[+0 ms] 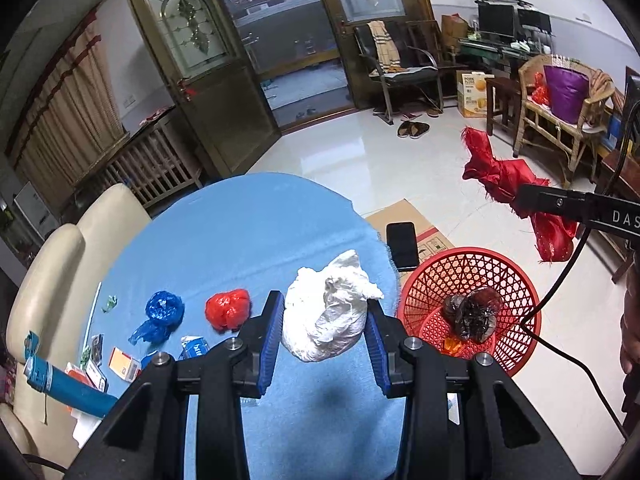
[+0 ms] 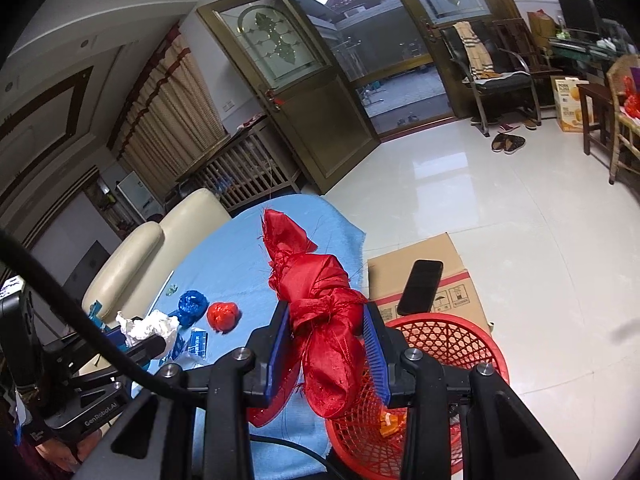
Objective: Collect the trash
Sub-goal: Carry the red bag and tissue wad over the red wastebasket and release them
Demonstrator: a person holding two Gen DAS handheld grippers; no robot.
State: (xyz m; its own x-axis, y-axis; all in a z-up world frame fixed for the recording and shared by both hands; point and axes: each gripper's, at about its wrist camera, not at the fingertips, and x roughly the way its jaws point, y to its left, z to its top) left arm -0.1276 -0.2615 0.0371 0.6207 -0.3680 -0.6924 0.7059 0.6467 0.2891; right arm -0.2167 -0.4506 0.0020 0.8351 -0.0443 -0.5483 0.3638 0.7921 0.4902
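Note:
My left gripper (image 1: 325, 326) is shut on a crumpled white plastic bag (image 1: 328, 312) held above the blue-clothed table (image 1: 248, 232). My right gripper (image 2: 327, 344) is shut on a knotted red cloth bundle (image 2: 316, 312), held over the rim of the red mesh basket (image 2: 460, 344). The basket (image 1: 516, 280) stands beside the table and holds a dark wad (image 1: 474, 314) and an orange scrap (image 2: 390, 422). A blue plastic wad (image 1: 164, 310) and a red plastic wad (image 1: 228, 308) lie on the cloth. The red bundle (image 1: 504, 180) and white bag (image 2: 148, 326) also show in the other views.
Small packets (image 1: 124, 362) and a blue tube (image 1: 68, 386) lie at the table's left edge by a cream sofa (image 1: 52, 264). A phone (image 1: 404, 246) rests on a cardboard box (image 2: 452, 264) behind the basket. Chairs (image 1: 560, 112) and tiled floor (image 1: 360, 160) lie beyond.

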